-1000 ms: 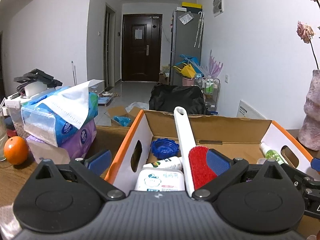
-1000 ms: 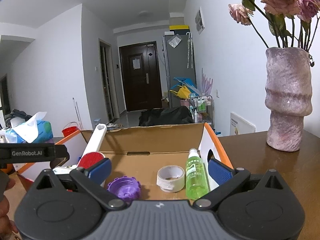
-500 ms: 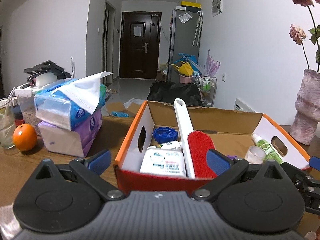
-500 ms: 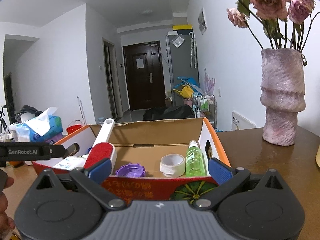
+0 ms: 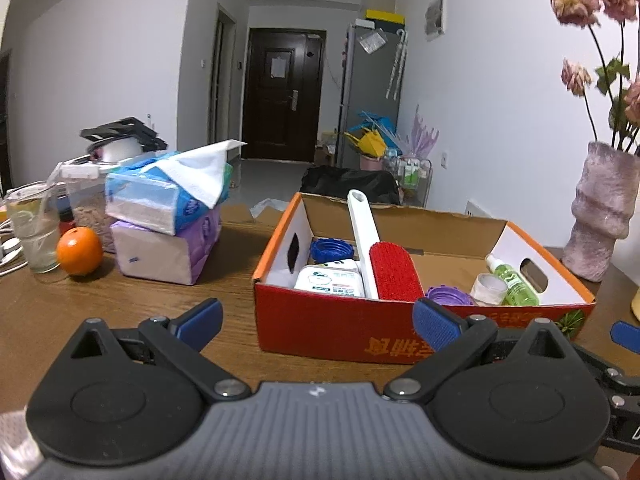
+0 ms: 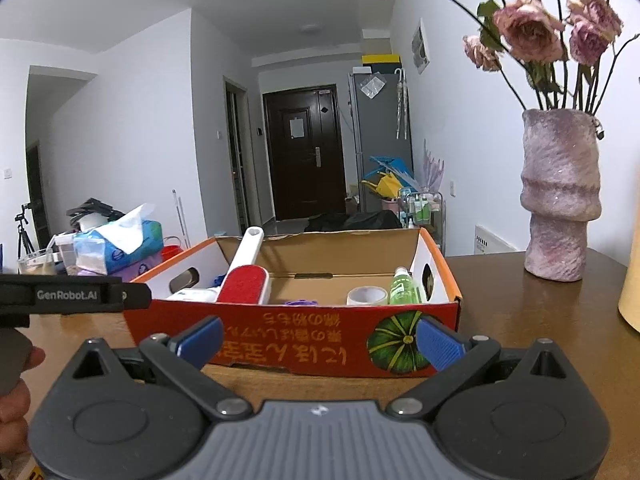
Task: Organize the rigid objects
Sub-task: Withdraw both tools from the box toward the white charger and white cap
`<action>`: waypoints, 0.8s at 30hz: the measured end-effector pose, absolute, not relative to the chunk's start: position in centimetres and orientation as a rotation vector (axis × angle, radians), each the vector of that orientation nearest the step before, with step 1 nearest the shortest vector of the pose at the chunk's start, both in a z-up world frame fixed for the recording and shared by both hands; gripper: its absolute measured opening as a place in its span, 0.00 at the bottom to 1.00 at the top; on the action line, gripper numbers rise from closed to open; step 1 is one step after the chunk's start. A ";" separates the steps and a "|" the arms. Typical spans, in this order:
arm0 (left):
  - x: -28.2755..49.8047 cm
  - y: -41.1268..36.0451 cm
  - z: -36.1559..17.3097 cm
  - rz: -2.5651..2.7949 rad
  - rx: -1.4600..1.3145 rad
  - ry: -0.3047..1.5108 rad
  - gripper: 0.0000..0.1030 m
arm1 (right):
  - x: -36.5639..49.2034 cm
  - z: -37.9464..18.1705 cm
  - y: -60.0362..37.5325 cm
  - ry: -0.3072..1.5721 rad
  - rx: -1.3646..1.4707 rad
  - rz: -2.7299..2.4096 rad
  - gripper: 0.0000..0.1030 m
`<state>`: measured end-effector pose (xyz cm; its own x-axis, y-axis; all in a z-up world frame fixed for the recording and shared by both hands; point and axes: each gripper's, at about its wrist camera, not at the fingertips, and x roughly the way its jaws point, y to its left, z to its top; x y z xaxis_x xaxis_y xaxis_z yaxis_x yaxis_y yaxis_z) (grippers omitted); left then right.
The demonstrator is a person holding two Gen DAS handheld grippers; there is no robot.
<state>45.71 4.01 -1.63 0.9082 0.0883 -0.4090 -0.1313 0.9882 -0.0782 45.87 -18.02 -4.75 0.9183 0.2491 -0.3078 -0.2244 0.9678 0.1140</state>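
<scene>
Both tools are empty right now: left tool and right tool hang wide open just short of the box's red front wall, gripping nothing. The box sits mid-table with the brush, white bottle, blue lid, purple lid, tape and spray all inside. Looks like the packing step is done. I can't spot any loose rigid item, so next would be hunting for one.
</scene>
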 end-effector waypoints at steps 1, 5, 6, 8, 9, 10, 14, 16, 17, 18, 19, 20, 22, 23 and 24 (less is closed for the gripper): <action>45.2 4.1 -1.6 0.114 -0.112 0.415 1.00 | 45.3 -4.6 -18.0 0.319 0.076 0.244 1.00; 43.2 4.2 -1.4 0.114 -0.117 0.420 1.00 | 43.2 -4.2 -18.1 0.313 0.073 0.253 1.00; 42.7 4.2 -1.4 0.114 -0.115 0.421 1.00 | 42.8 -4.1 -18.1 0.316 0.070 0.254 1.00; 41.6 4.1 -1.3 0.114 -0.114 0.420 1.00 | 41.8 -4.1 -18.1 0.323 0.065 0.256 1.00; 41.1 4.1 -1.3 0.114 -0.112 0.420 1.00 | 41.4 -4.1 -18.1 0.326 0.064 0.256 1.00; 40.5 4.1 -1.2 0.114 -0.111 0.418 1.00 | 40.9 -4.1 -18.2 0.329 0.062 0.254 1.00; 38.2 4.1 -1.2 0.116 -0.104 0.419 1.00 | 38.8 -3.9 -18.3 0.334 0.047 0.242 1.00; 37.2 4.0 -1.1 0.116 -0.098 0.422 1.00 | 37.8 -3.9 -18.4 0.335 0.038 0.235 1.00; 36.7 4.0 -1.1 0.115 -0.096 0.422 1.00 | 37.3 -3.8 -18.4 0.337 0.034 0.228 1.00; 36.2 3.9 -1.1 0.113 -0.094 0.424 1.00 | 36.9 -3.8 -18.4 0.339 0.031 0.223 1.00; 35.8 3.8 -1.1 0.113 -0.091 0.426 1.00 | 36.4 -3.7 -18.5 0.340 0.029 0.220 1.00; 35.2 3.7 -1.1 0.114 -0.087 0.427 1.00 | 36.0 -3.7 -18.6 0.343 0.026 0.215 1.00; 34.2 3.6 -1.1 0.113 -0.081 0.430 1.00 | 35.2 -3.6 -18.7 0.344 0.023 0.210 1.00; 33.8 3.5 -1.1 0.113 -0.077 0.431 1.00 | 34.8 -3.5 -18.8 0.346 0.021 0.205 1.00; 33.3 3.4 -1.0 0.113 -0.072 0.432 1.00 | 34.4 -3.4 -18.9 0.348 0.018 0.202 1.00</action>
